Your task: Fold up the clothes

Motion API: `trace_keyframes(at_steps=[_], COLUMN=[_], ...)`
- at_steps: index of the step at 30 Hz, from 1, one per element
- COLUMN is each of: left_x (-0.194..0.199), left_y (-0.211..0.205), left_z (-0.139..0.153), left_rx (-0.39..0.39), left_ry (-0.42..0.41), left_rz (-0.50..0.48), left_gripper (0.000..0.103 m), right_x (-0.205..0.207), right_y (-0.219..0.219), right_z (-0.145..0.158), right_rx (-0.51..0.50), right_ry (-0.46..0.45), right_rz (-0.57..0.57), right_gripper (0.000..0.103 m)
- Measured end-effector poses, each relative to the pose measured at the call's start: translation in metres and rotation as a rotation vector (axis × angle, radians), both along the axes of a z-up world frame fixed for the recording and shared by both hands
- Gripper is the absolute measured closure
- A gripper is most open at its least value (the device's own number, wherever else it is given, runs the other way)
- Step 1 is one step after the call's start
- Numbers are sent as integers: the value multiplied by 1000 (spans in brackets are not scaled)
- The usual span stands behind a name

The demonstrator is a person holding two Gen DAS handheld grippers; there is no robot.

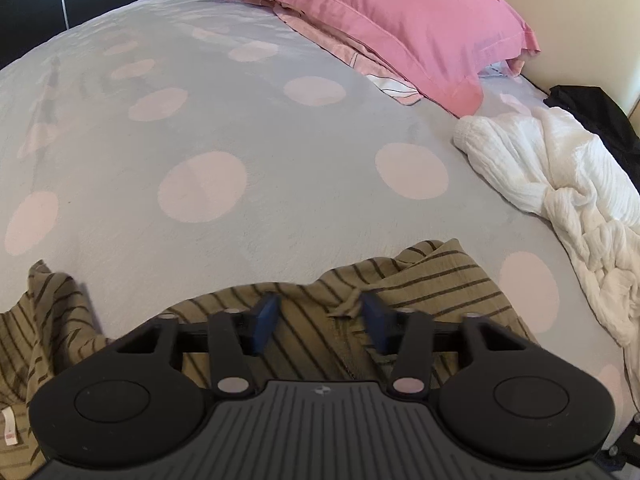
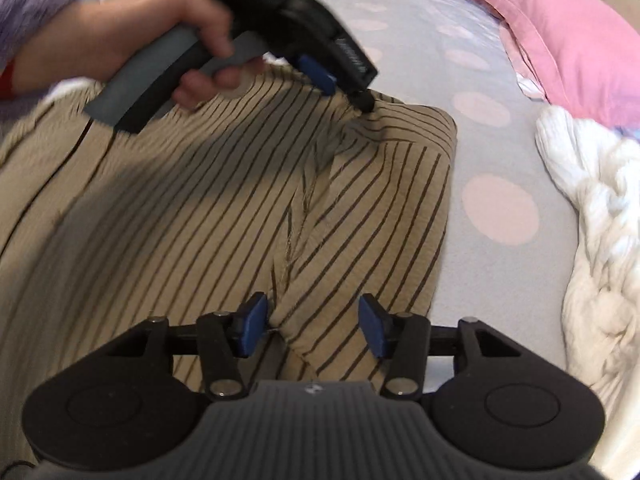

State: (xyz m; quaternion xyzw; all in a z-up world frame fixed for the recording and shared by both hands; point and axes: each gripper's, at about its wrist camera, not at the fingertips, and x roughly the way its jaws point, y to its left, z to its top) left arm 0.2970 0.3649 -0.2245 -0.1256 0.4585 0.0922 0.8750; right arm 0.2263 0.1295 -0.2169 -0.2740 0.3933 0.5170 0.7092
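Observation:
A tan garment with dark stripes [image 2: 180, 220] lies spread on the bed, with its right part folded over into a thick edge. My right gripper [image 2: 313, 326] is open at the near end of that fold, and a rounded ridge of the cloth sits between its blue pads without being squeezed. My left gripper [image 2: 344, 92], held by a person's hand [image 2: 200, 40], points down at the garment's far corner, where the fabric puckers. In the left wrist view, the left gripper [image 1: 320, 316] stands open over the striped garment [image 1: 420, 280], a small raised tuft of cloth beside its right pad.
The bedspread [image 1: 200, 140] is grey with pale pink dots. A pink pillow [image 1: 380, 20] lies at the head of the bed. A crumpled white garment [image 2: 592, 220] runs along the right side, with something black [image 1: 592, 108] behind it.

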Motion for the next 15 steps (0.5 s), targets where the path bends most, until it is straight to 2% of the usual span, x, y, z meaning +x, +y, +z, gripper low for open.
trace_keyframes(at_steps=[1, 2, 3, 8, 10, 13, 15], left_x=[0, -1, -2, -7, -8, -9, -8], left_y=[-1, -3, -5, -8, -3, 2, 1], left_z=[1, 1, 3, 16, 20, 14, 5], left_rx=[-4, -2, 0, 29, 49, 78, 92], left_ry=[-4, -9, -14, -14, 9, 38, 77], left_rz=[-8, -21, -37, -73, -61, -75, -65], left_gripper=[87, 95, 96, 100, 100, 100, 99], right_x=[-2, -3, -2, 5, 9, 11, 10], right_y=[0, 0, -1, -9, -15, -18, -13], right_z=[0, 1, 3, 12, 21, 24, 15], right_rx=[-9, -13, -8, 22, 58, 77, 52], right_ry=[-13, -20, -11, 41, 103, 140, 125], right_rz=[10, 17, 14, 3, -1, 6, 11], right_gripper=[64, 77, 89, 93, 93, 93, 93])
